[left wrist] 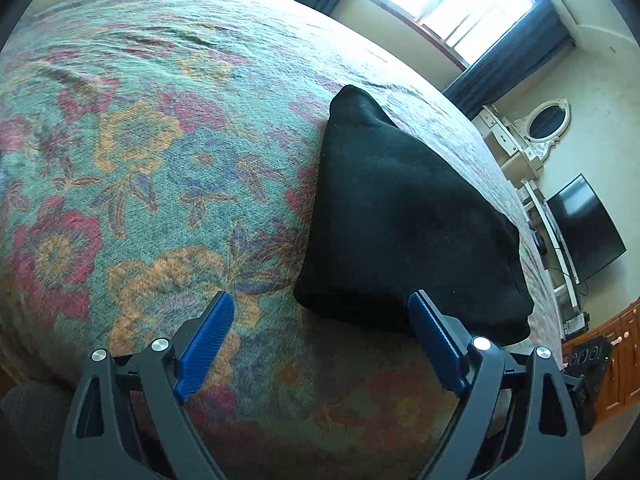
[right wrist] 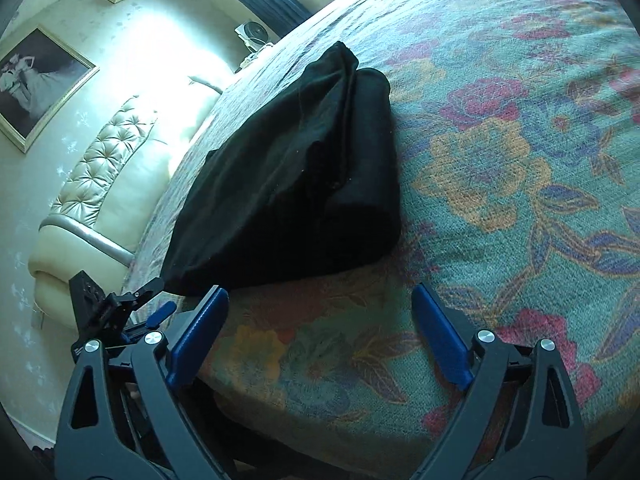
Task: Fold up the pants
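Black pants (left wrist: 404, 216) folded into a thick bundle on floral bedspread (left wrist: 140, 168), left gripper (left wrist: 320, 316) and right gripper (right wrist: 320, 312) fingers spread wide, empty, just short of the bundle

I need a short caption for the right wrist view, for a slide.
Open right claw above a floral bedspread, facing folded black pants.

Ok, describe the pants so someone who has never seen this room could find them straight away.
Start at the big bed covered by a teal floral bedspread with red and orange flowers. Near its edge, just ahead of the two open grippers, lies a compact folded bundle, the black pants. It is the only plain, dark item on that busy patterned cover, with layered folds showing along one side.
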Tool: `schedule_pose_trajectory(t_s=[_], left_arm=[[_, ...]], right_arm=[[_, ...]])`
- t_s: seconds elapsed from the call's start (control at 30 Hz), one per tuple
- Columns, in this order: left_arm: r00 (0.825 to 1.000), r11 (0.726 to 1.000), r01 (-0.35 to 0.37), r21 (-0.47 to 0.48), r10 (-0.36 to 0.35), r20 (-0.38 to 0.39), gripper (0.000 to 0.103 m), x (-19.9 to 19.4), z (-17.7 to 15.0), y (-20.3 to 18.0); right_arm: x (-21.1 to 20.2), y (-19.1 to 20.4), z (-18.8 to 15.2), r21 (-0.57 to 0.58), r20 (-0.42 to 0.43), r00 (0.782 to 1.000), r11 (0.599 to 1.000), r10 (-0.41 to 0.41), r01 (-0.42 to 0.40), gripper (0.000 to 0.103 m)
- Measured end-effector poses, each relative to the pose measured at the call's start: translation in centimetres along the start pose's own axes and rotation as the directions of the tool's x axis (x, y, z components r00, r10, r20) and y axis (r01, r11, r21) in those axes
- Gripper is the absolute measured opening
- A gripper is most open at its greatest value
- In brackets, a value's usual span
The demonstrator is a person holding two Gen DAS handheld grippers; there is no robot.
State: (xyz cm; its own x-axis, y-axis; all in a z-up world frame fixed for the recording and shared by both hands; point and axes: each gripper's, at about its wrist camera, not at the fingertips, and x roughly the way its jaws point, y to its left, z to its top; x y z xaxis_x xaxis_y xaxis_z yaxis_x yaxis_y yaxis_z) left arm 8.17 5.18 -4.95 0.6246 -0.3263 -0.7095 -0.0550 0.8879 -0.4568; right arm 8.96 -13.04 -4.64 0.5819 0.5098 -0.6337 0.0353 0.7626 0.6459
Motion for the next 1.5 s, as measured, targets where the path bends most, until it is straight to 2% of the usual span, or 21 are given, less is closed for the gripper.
schedule_pose_trajectory(t_s=[0.13,0.27,0.37,0.53,0.57,0.7,0.8,0.9,1.3,1.5], left_arm=[[0.995,0.990,-0.102,0.095,0.102,0.008,0.088,-0.5,-1.7,-1.3],[0.987,0.964,-0.163,0.211,0.158,0.040,0.088,-0.6,-3.3,-2.9],[0.979,0.945,-0.202,0.258,0.200,0.033,0.088,-0.3,-3.7,-3.9],[0.959,0.907,-0.280,0.314,0.278,0.054,0.088,-0.3,-3.9,-5.3],[0.955,0.895,-0.296,0.333,0.289,0.070,0.088,-0.4,-4.0,-5.5],[0.946,0.874,-0.324,0.362,0.295,0.135,0.088,-1.2,-3.9,-6.2],[0.938,0.875,-0.343,0.342,0.301,0.171,0.088,-2.0,-3.5,-6.4],[0.938,0.883,-0.338,0.324,0.292,0.184,0.088,-2.7,-3.4,-6.5],[0.954,0.902,-0.292,0.319,0.252,0.162,0.088,-2.9,-3.3,-7.3],[0.956,0.907,-0.285,0.311,0.245,0.161,0.088,-3.1,-3.3,-7.3]], right_arm=[[0.7,1.5,-0.9,-0.041,0.015,0.997,0.996,-0.075,0.075,0.094],[1.1,2.4,-1.6,-0.081,0.028,0.988,0.985,-0.150,0.152,0.094],[1.5,3.3,-1.9,-0.094,0.031,0.980,0.975,-0.197,0.199,0.094],[1.5,3.8,-2.3,-0.083,0.028,0.978,0.975,-0.206,0.207,0.095],[0.9,2.8,-2.5,-0.081,0.027,0.979,0.975,-0.203,0.205,0.095],[0.5,2.8,-2.8,-0.080,0.024,0.980,0.977,-0.198,0.200,0.095],[0.3,3.0,-2.9,-0.080,0.023,0.981,0.978,-0.194,0.195,0.095],[0.2,3.2,-3.0,-0.084,0.023,0.981,0.977,-0.192,0.194,0.095],[-0.9,5.3,-3.0,-0.153,0.063,0.975,0.963,-0.213,0.221,0.095],[-1.5,6.0,-2.9,-0.179,0.083,0.973,0.958,-0.214,0.226,0.095]])
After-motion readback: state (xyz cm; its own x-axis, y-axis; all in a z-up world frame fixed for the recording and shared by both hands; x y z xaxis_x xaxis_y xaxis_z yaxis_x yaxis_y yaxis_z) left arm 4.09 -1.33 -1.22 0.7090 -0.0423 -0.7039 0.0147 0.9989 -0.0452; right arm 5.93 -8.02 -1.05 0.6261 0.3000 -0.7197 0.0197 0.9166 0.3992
